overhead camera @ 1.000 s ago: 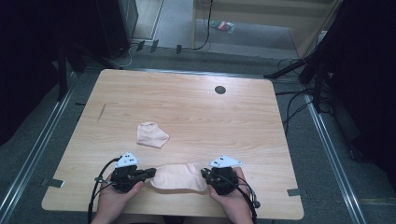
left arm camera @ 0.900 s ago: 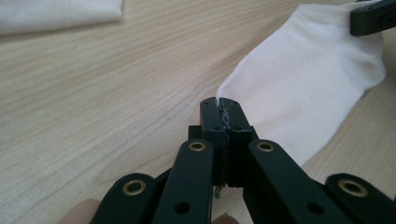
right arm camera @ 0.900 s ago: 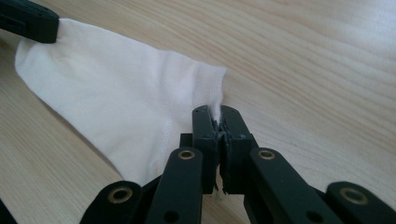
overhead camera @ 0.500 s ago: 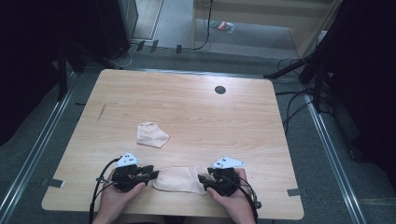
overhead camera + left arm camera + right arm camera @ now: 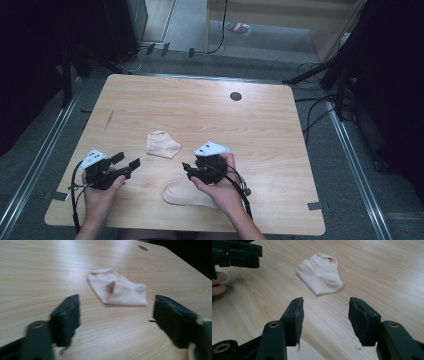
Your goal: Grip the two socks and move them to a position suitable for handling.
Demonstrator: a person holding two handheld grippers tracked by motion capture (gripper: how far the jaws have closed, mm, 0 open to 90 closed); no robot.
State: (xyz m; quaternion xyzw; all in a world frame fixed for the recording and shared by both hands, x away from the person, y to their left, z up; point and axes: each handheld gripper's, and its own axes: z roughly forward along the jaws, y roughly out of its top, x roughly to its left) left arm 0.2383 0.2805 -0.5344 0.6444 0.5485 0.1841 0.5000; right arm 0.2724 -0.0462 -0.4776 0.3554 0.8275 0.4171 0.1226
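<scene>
Both hand-held grippers have let go of the flat sock (image 5: 187, 194) since 0.5 s ago: back then each pinched one end of it near the worktop's front edge; now it lies loose on the wood, partly under the right hand (image 5: 222, 187). Left hand-held gripper (image 5: 125, 162) has swung out to the left & sits apart from that sock, jaws spread w/ nothing between them; in the left gripper view its jaws frame the 2nd sock (image 5: 117, 291) w/ bare wood between. Right hand-held gripper (image 5: 189, 170) has shifted up & inward, over the flat sock's top edge, jaws also spread & empty; in the right gripper view a pale strip of the flat sock (image 5: 294, 353) shows just below its jaws.

2nd sock (image 5: 162, 144), folded & rumpled, lies on the worktop (image 5: 260, 130) ahead of both grippers, roughly between them, touching neither. It hasn't moved vs. earlier frames. Right gripper view: same sock (image 5: 320, 272) ahead of the jaws, left hand-held gripper (image 5: 237, 253) at upper left w/ fingertips (image 5: 218, 283) beside it.

Small dark round hole (image 5: 235, 96) near the worktop's far edge. Cables on the floor at right.
</scene>
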